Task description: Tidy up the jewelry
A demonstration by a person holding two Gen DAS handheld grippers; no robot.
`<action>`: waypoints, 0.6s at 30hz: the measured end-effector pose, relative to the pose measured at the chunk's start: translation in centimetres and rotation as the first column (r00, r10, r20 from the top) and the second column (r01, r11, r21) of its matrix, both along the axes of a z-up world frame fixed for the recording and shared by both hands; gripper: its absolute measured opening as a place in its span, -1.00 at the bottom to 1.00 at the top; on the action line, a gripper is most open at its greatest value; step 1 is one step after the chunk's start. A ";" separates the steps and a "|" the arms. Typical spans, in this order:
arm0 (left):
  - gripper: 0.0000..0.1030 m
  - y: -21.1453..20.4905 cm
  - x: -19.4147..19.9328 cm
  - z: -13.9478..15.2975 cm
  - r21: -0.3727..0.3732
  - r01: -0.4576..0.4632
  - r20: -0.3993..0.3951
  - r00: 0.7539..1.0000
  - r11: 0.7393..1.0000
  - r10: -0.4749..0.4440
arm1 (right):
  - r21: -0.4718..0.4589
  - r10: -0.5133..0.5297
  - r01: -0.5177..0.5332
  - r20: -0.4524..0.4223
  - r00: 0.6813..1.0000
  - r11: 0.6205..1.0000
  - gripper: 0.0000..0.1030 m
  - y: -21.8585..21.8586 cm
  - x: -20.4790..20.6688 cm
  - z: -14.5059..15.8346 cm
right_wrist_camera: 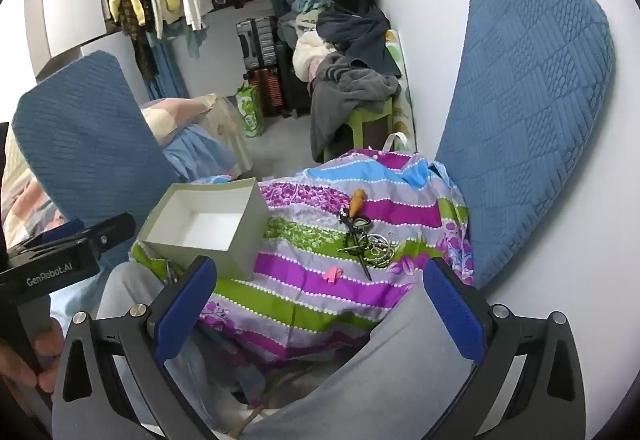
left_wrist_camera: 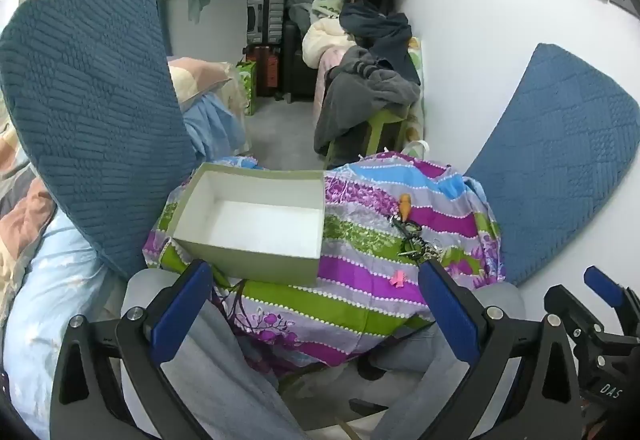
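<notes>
Left: box (left_wrist_camera: 256, 215) sits open on the striped cloth (left_wrist_camera: 360, 304), toward its left edge. White inside, nothing in it that either view shows — no jewelry put away yet.

Left gripper (left_wrist_camera: 316, 304) hangs above the near edge of the cloth, angled down. Fingers (left_wrist_camera: 182, 304) spread as wide as they go, nothing between them but cloth and a trouser leg below. Holding nothing.

Centre: small pink clip (right_wrist_camera: 334, 274) lies alone on a purple stripe, apart from the rest, between box and pile.

Right of centre: jewelry pile (right_wrist_camera: 370, 244) — tangled metal rings, chains, a dark thin piece that sticks out toward the camera, and an orange piece (right_wrist_camera: 358, 201) at the far end. All loose on the cloth, well apart from the box. Cannot tell single items inside the tangle.

Right gripper (right_wrist_camera: 320, 304) also above the near edge, angled down, pile ahead of it and a little right of its midline. Fingers (right_wrist_camera: 454, 308) fully apart, empty.

Judgement: task at its start. Box ready, every piece still out on the cloth, neither gripper committed to anything. Left to do — all of it: pick from the pile, the clip, the orange piece, carry each across to the box. The tangle looks the hard part; chains may drag neighbours along.
</notes>
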State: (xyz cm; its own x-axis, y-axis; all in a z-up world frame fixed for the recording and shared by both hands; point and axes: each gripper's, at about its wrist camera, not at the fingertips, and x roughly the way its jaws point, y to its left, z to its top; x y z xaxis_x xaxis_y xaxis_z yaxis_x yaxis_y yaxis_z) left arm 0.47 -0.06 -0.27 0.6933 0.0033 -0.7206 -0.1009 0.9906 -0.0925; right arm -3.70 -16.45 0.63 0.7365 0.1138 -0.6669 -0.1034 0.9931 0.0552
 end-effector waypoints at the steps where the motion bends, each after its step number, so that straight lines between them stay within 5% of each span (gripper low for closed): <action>1: 1.00 0.0 0.2 -0.1 -0.005 0.001 -0.005 1.000 1.000 -0.001 | -0.007 0.003 -0.003 0.004 1.000 1.000 1.00 0.1 -0.1 -0.1; 4: 1.00 1.9 -0.7 -1.3 -0.067 -0.028 0.020 0.999 0.997 0.029 | -0.021 0.003 -0.003 0.011 1.000 1.000 1.00 0.2 -0.2 -0.4; 18: 1.00 3.5 0.8 -2.7 0.022 -0.066 0.038 0.997 0.998 0.065 | -0.003 0.010 -0.010 -0.007 1.000 1.000 1.00 -0.1 0.0 -2.9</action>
State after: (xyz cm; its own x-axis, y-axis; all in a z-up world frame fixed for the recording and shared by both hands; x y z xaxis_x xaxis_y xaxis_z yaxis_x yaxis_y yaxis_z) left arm 1.27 3.42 -2.98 0.7176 0.0662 -0.6933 -0.1629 0.9838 -0.0747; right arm -3.67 -16.56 -2.28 0.7306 0.1193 -0.6723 -0.1128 0.9922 0.0534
